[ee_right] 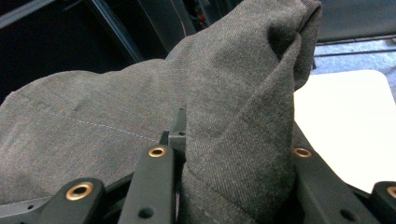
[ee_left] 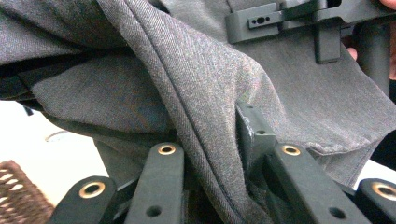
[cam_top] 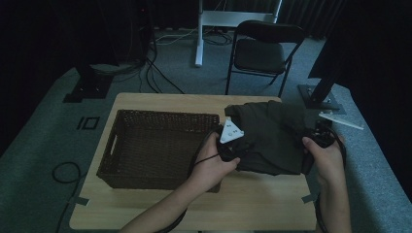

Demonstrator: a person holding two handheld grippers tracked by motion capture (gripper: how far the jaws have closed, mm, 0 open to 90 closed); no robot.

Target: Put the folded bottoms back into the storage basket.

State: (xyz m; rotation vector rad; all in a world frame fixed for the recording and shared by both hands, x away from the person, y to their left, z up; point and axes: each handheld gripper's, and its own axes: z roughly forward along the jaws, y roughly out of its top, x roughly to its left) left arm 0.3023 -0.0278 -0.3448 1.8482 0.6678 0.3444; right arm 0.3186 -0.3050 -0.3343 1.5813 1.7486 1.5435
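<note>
Gripping folded grey cloth (cam_top: 272, 136) by opposite edges: left hand-held gripper (cam_top: 232, 145), right hand-held gripper (cam_top: 316, 145); wicker basket (cam_top: 155, 145) just left.

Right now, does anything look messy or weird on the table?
Nothing looks broken or spilled. The grey cloth is bunched and folded over itself, but that's because the left gripper and the right gripper each pinch a side of it. The brown basket sits straight on the table.

No legible text, label, brand, number or sign found on any surface inspected.
</note>
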